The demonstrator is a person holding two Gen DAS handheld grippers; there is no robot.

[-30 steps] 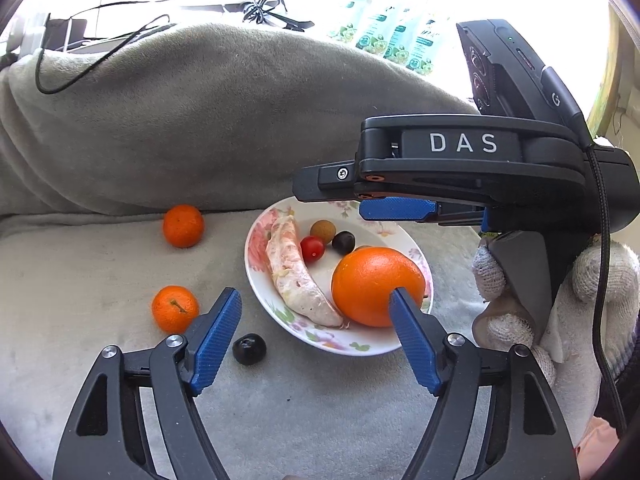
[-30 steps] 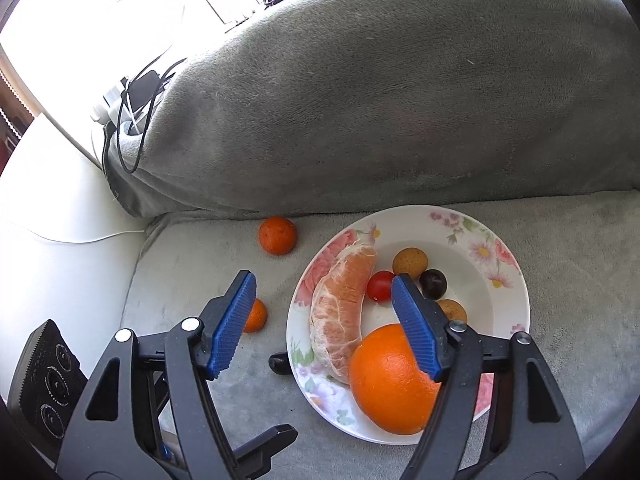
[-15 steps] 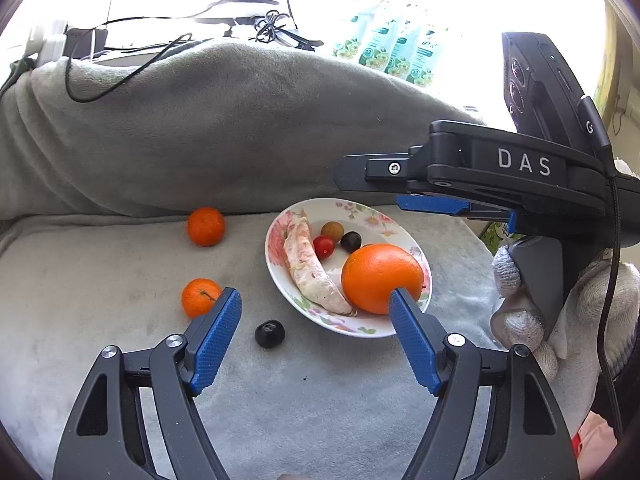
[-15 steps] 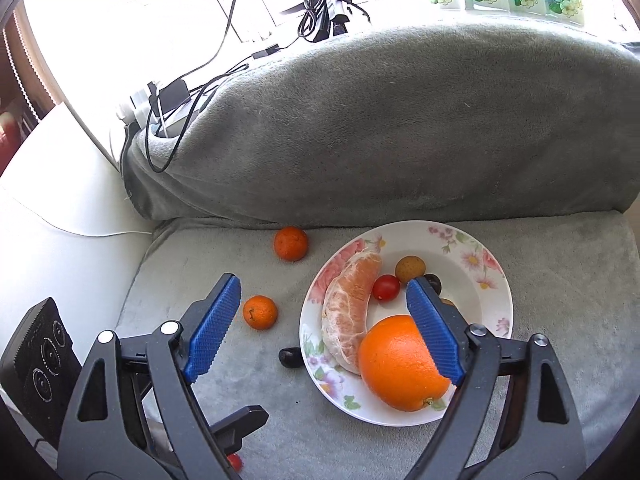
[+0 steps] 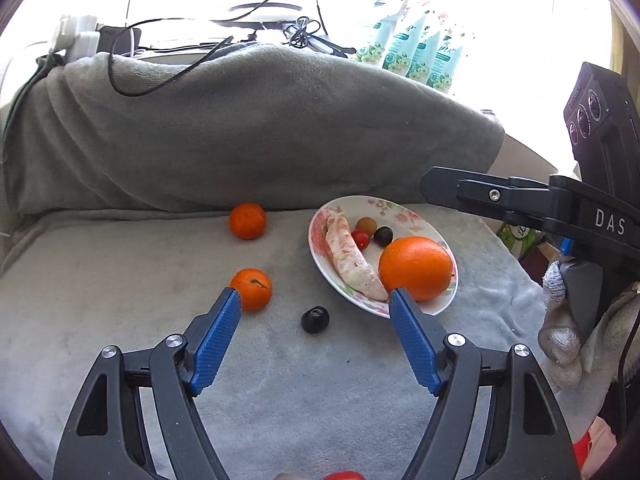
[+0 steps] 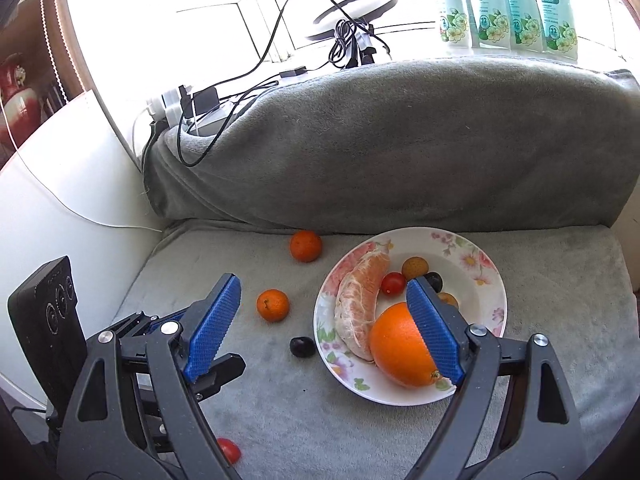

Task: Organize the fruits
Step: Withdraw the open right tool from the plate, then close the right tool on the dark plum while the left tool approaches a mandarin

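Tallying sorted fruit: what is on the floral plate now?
On the plate: large orange, peeled citrus piece, red tomato, two brownish fruits, one dark one partly hidden behind the right tool.

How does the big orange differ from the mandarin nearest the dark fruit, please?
The orange is clearly larger than the mandarin. The orange sits on the plate, while the mandarin lies on the grey blanket beside it. The orange touches the peeled citrus piece; the mandarin touches nothing. Both are round, orange and unpeeled, and neither is gripped.
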